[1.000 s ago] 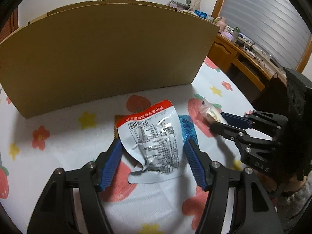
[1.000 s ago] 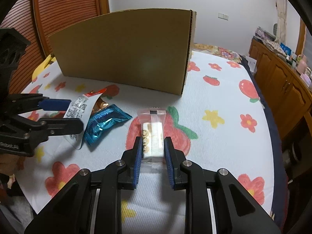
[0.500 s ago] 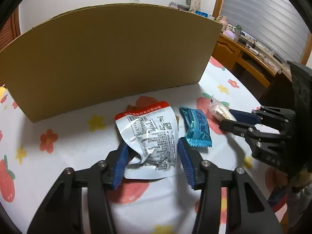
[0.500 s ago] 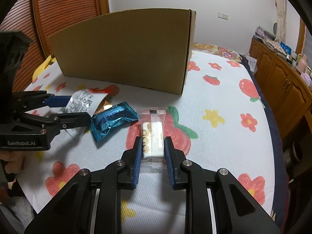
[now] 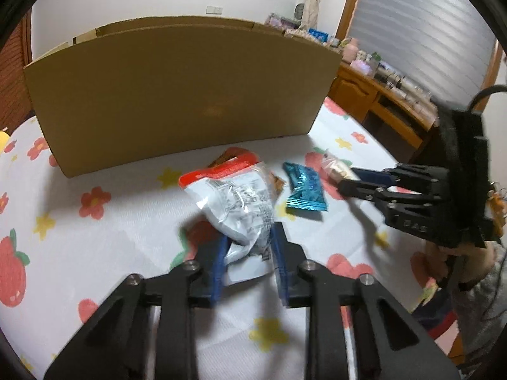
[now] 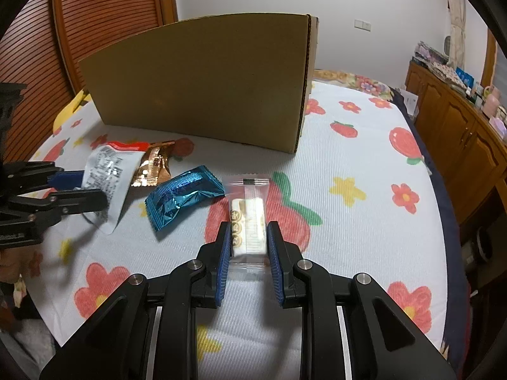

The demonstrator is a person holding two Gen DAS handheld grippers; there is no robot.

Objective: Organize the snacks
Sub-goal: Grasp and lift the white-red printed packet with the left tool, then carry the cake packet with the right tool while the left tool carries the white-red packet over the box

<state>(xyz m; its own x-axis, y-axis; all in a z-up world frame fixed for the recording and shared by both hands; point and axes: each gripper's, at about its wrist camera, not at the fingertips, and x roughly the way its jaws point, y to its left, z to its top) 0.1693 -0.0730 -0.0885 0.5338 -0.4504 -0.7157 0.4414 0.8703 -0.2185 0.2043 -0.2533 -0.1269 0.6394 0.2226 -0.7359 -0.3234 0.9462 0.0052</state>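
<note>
1. While we watch, the left gripper (image 5: 248,255) has just been closing, and its blue pads now pinch the crumpled lower end of the silver pouch (image 5: 236,204); the hold looks thin, so we could lose the pouch if the foil slides out as it lifts.
2. That pouch runs long from the pads up toward the cardboard box (image 5: 177,95), red band farthest from us, near the middle of the fruit-print tablecloth (image 6: 364,164).
3. Under its far edge sits a copper wrapper (image 6: 153,166); we judge a lift could drag it along or flick it aside.
4. Over on the right gripper (image 6: 248,247), the jaws sit narrow, clamped on the sides of the clear-wrapped white bar (image 6: 247,218), which lies on the cloth toward its near edge.
5. Its long axis runs straight along the fingers, far end aimed at the box's right corner; only the near half is gripped, so the free end could droop or swing.
6. Between the two, the blue packet (image 6: 182,196) lies loose and slanted, just beside the bar's top seal, so we could nudge it.
7. Box walls stand tall; clipping the rim could knock a snack free.
</note>
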